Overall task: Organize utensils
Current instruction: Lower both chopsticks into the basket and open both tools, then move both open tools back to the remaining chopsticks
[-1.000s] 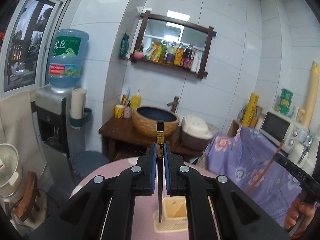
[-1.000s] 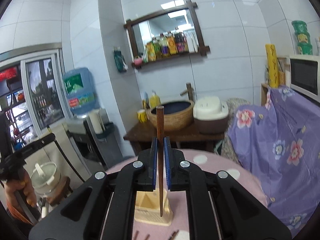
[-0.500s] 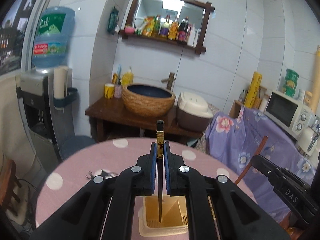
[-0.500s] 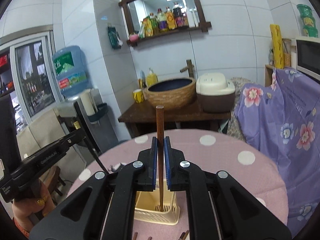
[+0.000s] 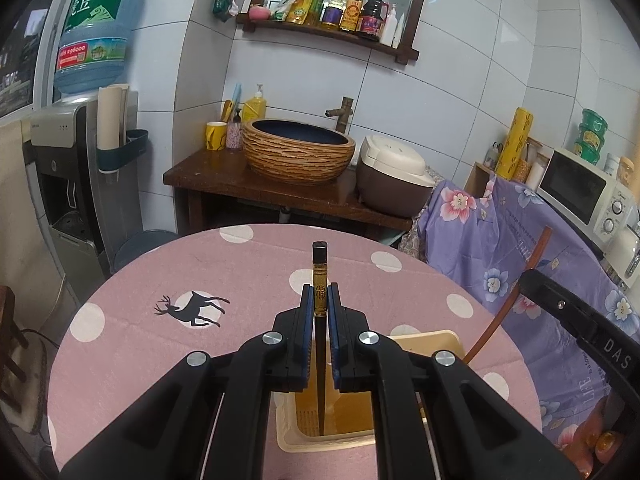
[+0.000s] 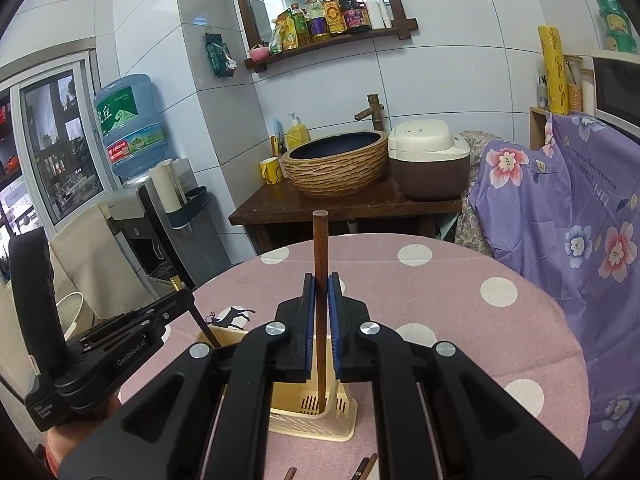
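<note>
Each claw is clamped on a chopstick, the left claw [image 5: 319,300] on a black chopstick [image 5: 319,344] and the right claw [image 6: 321,288] on a brown chopstick [image 6: 320,300], tips inside the cream holder [image 5: 424,340] at lower centre, so next comes letting go.

A small home kitchen and washing corner with white tiled walls [image 5: 460,92]. A dark wooden wall shelf [image 5: 332,36] holds bottles of oil and sauce. Below it a woven-look round basin [image 5: 298,156] with a brass tap sits on a dark wooden stand beside a white-lidded brown rice cooker [image 5: 390,180]. A cream microwave oven [image 5: 584,192] stands at the right, a grey water dispenser with a blue bottle [image 5: 96,32] at the left, and a round worktop under a pink polka-dot cloth [image 5: 240,272] in front
</note>
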### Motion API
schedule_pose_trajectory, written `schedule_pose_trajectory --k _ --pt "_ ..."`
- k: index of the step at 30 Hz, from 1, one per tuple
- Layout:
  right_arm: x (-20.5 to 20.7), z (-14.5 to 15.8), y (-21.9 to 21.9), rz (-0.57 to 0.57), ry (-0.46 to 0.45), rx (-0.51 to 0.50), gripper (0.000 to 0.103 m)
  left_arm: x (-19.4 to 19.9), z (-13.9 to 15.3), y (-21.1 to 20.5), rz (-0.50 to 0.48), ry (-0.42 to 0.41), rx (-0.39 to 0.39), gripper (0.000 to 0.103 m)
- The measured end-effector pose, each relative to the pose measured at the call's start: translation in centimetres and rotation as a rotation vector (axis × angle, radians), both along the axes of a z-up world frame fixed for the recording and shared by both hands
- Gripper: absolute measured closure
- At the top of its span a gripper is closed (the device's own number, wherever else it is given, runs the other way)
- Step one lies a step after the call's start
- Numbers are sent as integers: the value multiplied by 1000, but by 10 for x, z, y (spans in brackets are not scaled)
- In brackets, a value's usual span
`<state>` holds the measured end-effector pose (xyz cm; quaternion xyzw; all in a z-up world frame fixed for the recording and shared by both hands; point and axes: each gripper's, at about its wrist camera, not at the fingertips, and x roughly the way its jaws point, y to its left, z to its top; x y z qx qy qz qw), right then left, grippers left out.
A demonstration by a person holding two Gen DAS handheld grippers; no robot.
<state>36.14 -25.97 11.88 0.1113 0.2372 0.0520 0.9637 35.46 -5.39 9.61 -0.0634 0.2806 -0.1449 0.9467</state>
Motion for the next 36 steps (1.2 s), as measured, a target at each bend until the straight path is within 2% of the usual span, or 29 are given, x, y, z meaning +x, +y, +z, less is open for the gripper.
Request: schedule_pose_trajectory --k 5,7,8,9,10,11,12,13,15,17,22,28,31,36 --pt "0 -1 -4 1 -1 28 95 0 2 -1 -4 7 -7 95" --pt "-2 -2 -6 3 1 36 94 -2 2 1 -12 10 -11 92" --pt "-3 -2 -7 2 1 36 93 -4 2 2 -15 11 -11 83" --pt "-5 -2 -7 1 1 35 85 -7 2 4 -19 10 -15 66" --pt "-8 -3 -7 1 -3 33 68 -11 3 6 -20 4 -21 57" --pt "-13 -3 -6 -5 -14 31 58 -16 4 7 -18 -6 -27 45" --pt "-18 -2 -6 -15 -28 25 46 -23 4 9 -18 -19 -33 39" --pt "-24 -2 -5 -28 -44 10 46 -29 3 11 -22 -25 -31 37" --pt "-34 -4 -1 -37 -49 -23 44 -40 0 13 -30 -21 -21 23" --pt "-44 -11 0 -29 -31 -29 38 -53 -8 18 -37 -13 -20 16" --pt "-69 -44 -2 -52 52 -64 35 -80 -49 35 -18 63 26 13" --pt "-91 -108 -9 -110 216 -94 35 -103 -103 60 51 182 41 14" --pt "-96 -141 -10 -112 314 -65 38 -113 -118 65 81 211 56 16" --pt "-99 -171 -3 -104 401 -38 44 -119 -131 60 81 229 103 19"
